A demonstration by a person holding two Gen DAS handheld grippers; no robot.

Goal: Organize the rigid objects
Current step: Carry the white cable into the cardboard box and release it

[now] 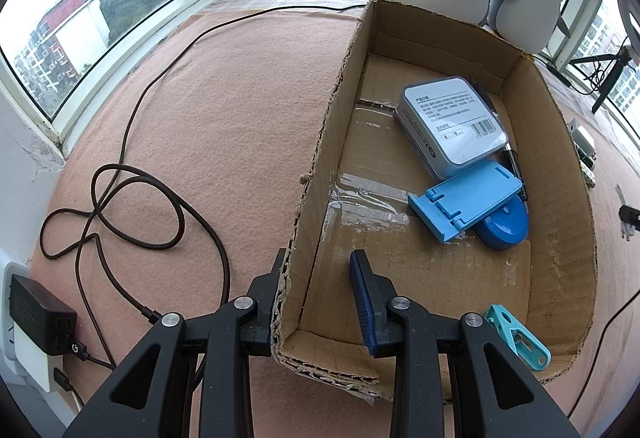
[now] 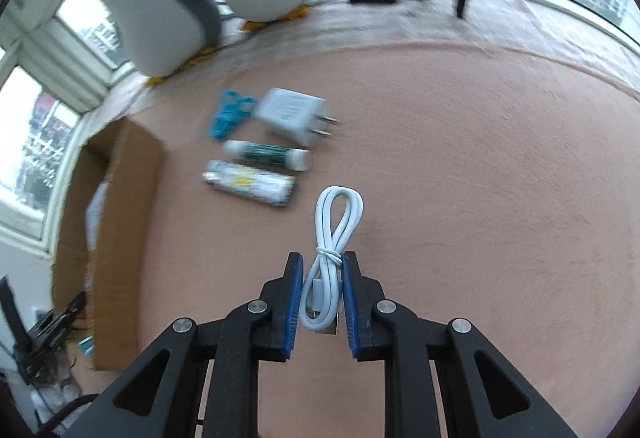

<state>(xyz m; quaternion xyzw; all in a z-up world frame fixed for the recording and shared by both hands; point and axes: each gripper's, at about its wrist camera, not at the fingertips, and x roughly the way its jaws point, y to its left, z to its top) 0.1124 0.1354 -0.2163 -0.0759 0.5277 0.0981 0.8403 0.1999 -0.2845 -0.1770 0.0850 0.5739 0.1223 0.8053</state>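
Your left tongs (image 1: 318, 278) pinch the near-left wall of the cardboard box (image 1: 320, 142). Your right tongs (image 2: 322, 302) clamp the coiled white cable (image 2: 330, 258), long axis pointing away; the box lies to their left.

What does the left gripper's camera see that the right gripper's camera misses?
Only the left view shows inside the cardboard box: a grey tin, blue phone stand, and the left gripper clamping the box wall.

Only the right view shows the right gripper holding a coiled white cable, plus a white charger plug and two tubes.

Both show the box and two penguin plush toys.
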